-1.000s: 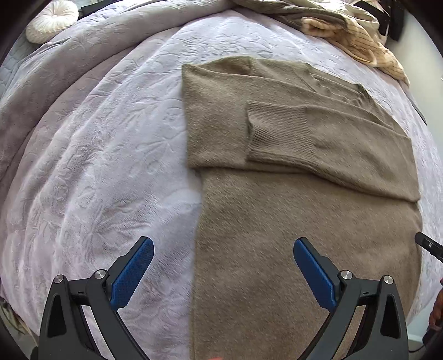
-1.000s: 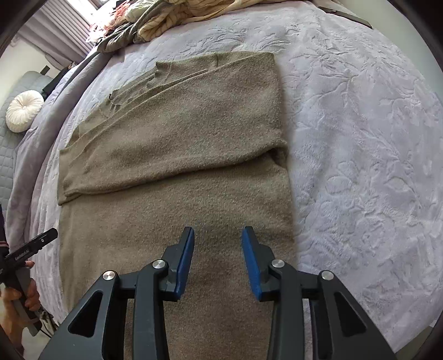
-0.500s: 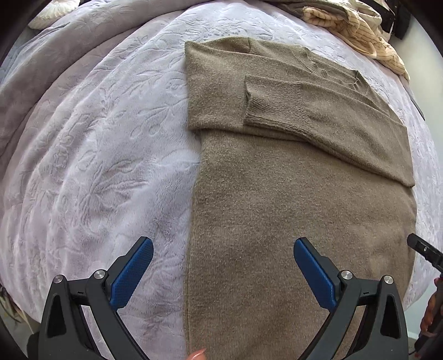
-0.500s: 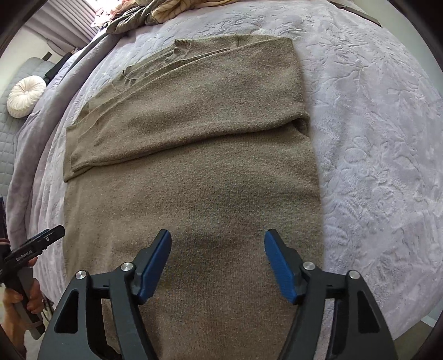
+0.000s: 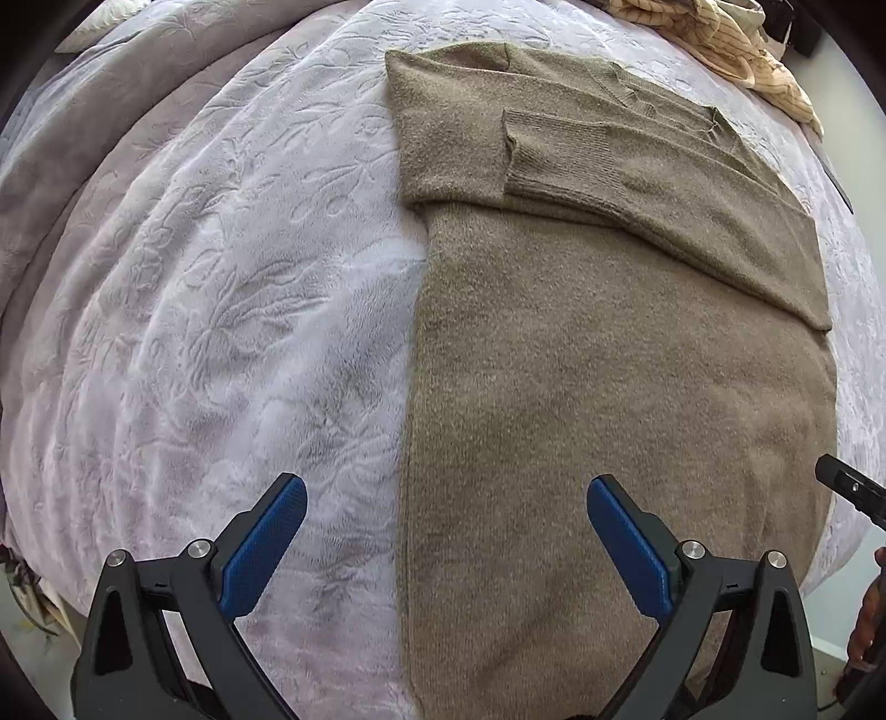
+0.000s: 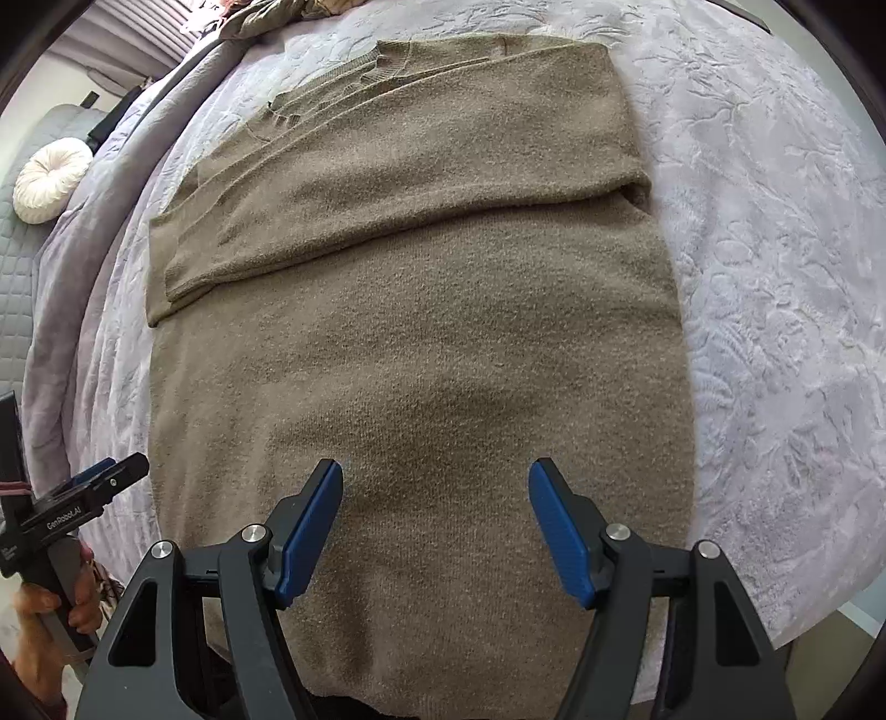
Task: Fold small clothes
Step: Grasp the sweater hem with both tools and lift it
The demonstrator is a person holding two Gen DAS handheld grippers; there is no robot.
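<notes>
One olive-brown knitted sweater [image 5: 609, 387] lies flat on the bed, on a pale lilac embossed plush blanket [image 5: 221, 304], filling the centre and right of the left wrist view and the centre of the right wrist view [image 6: 415, 332]. Both of its sleeves are folded across the chest in the upper part of the frame; one ribbed cuff [image 5: 559, 152] shows clearly at upper centre of the left view.

Left gripper [image 5: 446, 531], bottom of the frame: jaws spread wide, released, gripping nothing. One blue pad [image 5: 260, 548] sits over the blanket, the other over the sweater's lower body, so the sweater's left edge runs between them.

Right gripper [image 6: 434, 523], bottom centre of its own view: jaws parted too, nothing held, both blue pads over the sweater's lower part near the hem.

In the right view, the left gripper's black body [image 6: 66, 512] shows at lower left, with fingers of a hand [image 6: 39, 609] wrapped around its handle. One round white tufted cushion [image 6: 50, 180] sits at the left edge. One heap of cream striped clothing [image 5: 736, 44] lies at upper right of the left view.
</notes>
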